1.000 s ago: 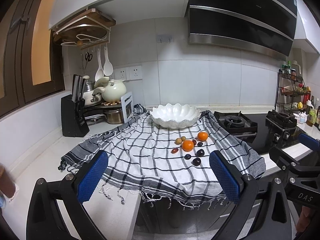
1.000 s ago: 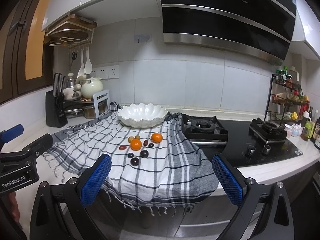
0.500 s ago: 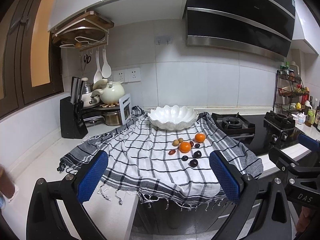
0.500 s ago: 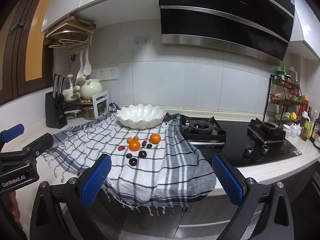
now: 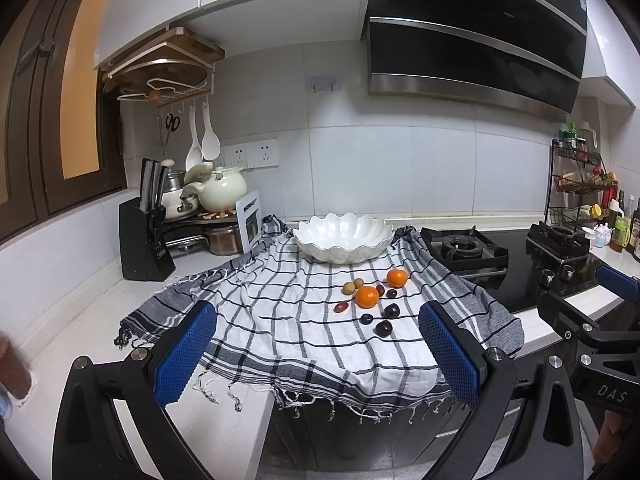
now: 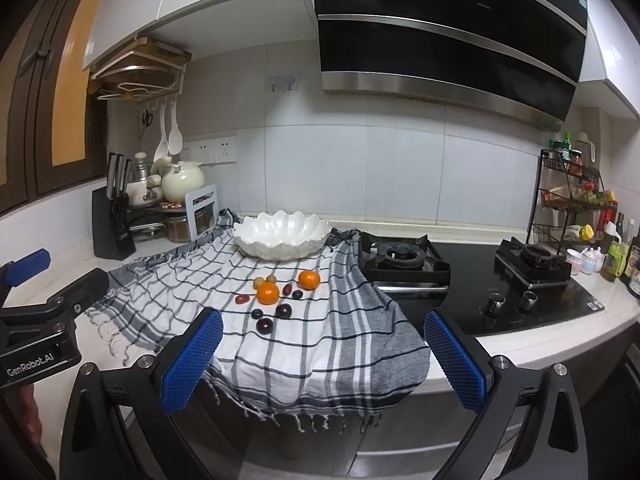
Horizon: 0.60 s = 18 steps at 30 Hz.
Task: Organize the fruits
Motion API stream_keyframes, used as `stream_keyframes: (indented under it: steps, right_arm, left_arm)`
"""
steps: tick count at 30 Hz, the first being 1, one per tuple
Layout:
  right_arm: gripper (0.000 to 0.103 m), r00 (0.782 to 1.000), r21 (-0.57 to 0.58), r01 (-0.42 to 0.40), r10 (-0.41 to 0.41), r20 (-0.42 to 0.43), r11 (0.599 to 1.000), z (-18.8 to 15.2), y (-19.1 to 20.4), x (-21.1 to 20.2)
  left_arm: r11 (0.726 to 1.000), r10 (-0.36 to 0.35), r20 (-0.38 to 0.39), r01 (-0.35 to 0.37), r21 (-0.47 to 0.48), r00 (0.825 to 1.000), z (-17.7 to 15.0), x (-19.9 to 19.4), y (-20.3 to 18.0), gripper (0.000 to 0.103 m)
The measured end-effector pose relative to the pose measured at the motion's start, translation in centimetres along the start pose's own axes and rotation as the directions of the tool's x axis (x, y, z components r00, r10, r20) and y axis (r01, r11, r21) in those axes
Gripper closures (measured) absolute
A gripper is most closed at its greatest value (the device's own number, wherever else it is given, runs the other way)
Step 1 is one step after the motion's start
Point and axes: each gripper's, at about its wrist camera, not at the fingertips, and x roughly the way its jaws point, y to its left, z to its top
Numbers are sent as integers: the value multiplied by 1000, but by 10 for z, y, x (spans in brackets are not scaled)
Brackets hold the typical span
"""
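Note:
A white scalloped bowl (image 5: 343, 236) (image 6: 282, 234) stands at the back of a checked cloth (image 5: 280, 312) (image 6: 304, 344). In front of it lie two oranges (image 5: 367, 296) (image 6: 267, 293), two small tan fruits (image 5: 348, 288), and several dark plums and grapes (image 5: 383, 328) (image 6: 265, 325). My left gripper (image 5: 316, 354) is open, held back from the counter's front edge, nothing between its blue pads. My right gripper (image 6: 322, 356) is open too, equally far back and empty. Each gripper shows at the edge of the other's view.
A knife block (image 5: 144, 240), pots and a kettle (image 5: 222, 190) crowd the back left. A gas hob (image 6: 404, 258) lies right of the cloth, with a spice rack (image 6: 572, 196) and bottles at the far right. The cloth's fringe hangs over the counter edge.
Both grippers have drifted slightly, the scene sitting a little lower and left in view than a second ago. The fruits and bowl have not moved. Both stay open.

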Motion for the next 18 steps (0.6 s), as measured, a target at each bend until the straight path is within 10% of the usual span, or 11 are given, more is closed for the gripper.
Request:
stream_keyframes:
  steps: [18]
  right_arm:
    - [1,1000,11,4,-4,3,1000,1,-7,-2]
  left_arm:
    - [1000,-5,7,5,13,1000,2,0,-5,0]
